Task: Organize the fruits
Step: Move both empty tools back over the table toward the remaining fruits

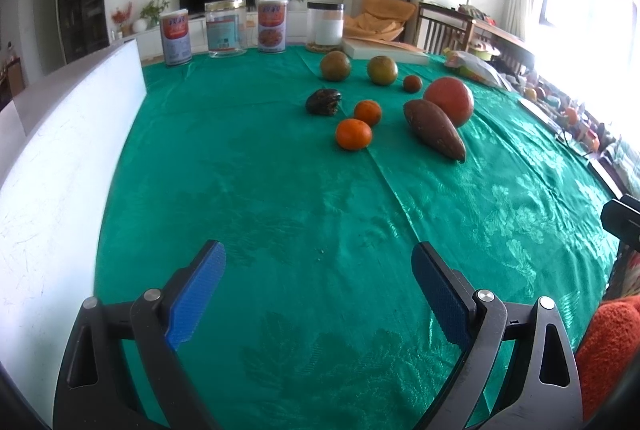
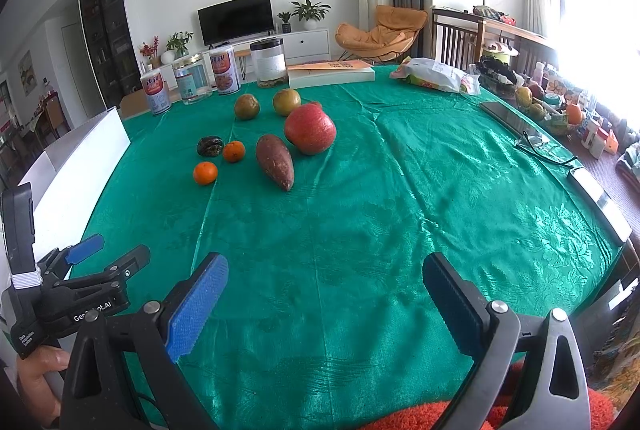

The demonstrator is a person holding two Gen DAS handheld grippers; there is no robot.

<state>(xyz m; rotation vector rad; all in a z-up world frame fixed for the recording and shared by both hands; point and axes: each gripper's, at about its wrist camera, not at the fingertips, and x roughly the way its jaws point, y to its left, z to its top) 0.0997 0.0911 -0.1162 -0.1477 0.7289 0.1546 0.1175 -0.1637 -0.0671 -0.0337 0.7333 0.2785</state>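
Observation:
Fruit lies loose on the green tablecloth [image 1: 280, 190]. A big red pomegranate [image 1: 449, 100] [image 2: 310, 128] rests behind a brown sweet potato [image 1: 434, 129] [image 2: 275, 161]. Two small oranges [image 1: 353, 134] [image 2: 205, 173] sit near a dark wrinkled fruit [image 1: 323, 101] [image 2: 209, 145]. Two green-brown round fruits [image 1: 335, 66] [image 2: 247, 106] lie further back. My left gripper [image 1: 318, 254] is open over bare cloth, well short of the fruit. My right gripper [image 2: 324, 266] is also open and holds nothing. The left gripper [image 2: 102, 250] shows at the lower left of the right wrist view.
A white box [image 1: 60, 166] stands at the table's left edge. Cans and jars [image 1: 226, 28] line the far edge beside a book [image 2: 332, 72]. A snack bag [image 2: 436, 75], a phone [image 2: 506, 114] and glasses [image 2: 540, 146] lie to the right.

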